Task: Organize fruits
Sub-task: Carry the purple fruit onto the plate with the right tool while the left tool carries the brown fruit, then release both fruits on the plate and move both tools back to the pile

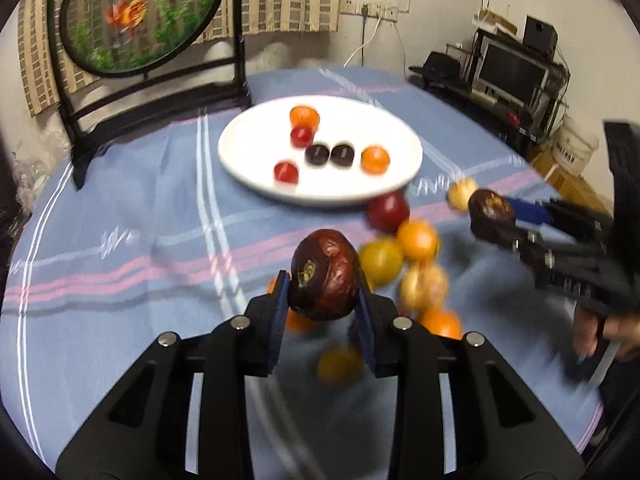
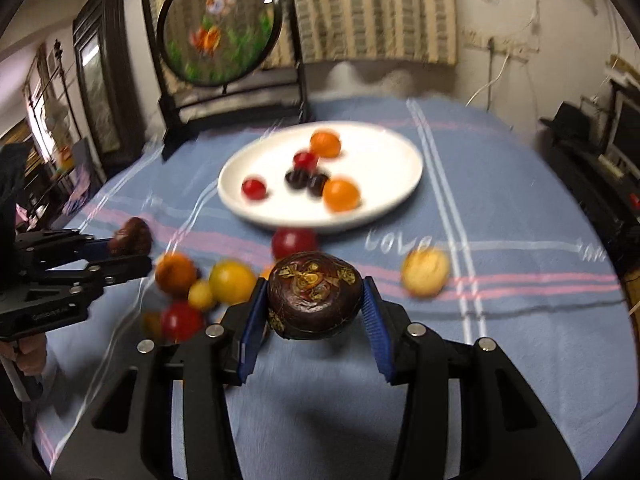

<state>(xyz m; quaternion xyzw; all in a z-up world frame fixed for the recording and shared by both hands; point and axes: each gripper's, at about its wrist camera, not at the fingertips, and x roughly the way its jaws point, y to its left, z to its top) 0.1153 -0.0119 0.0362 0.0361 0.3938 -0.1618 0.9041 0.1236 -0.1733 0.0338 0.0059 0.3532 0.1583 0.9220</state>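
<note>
We hold one dark wrinkled fruit (image 1: 324, 276) clamped in the left gripper (image 1: 323, 312) and a second dark fruit (image 2: 315, 295) in the right gripper (image 2: 316, 320). Both are raised above the loose fruit pile (image 1: 404, 256), presumably for transfer to the white plate (image 1: 256, 136).

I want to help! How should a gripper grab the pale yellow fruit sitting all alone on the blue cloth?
Probably from above, fingers closing on the round middle of the pale yellow fruit. It's ball-shaped, with bare tablecloth around it, so any side fits.

The word "love" (image 2: 398, 245) is woven in white script into the blue striped tablecloth (image 2: 500, 208), just in front of the white plate (image 2: 384, 216). Other white script on the tablecloth is too blurred to read.
</note>
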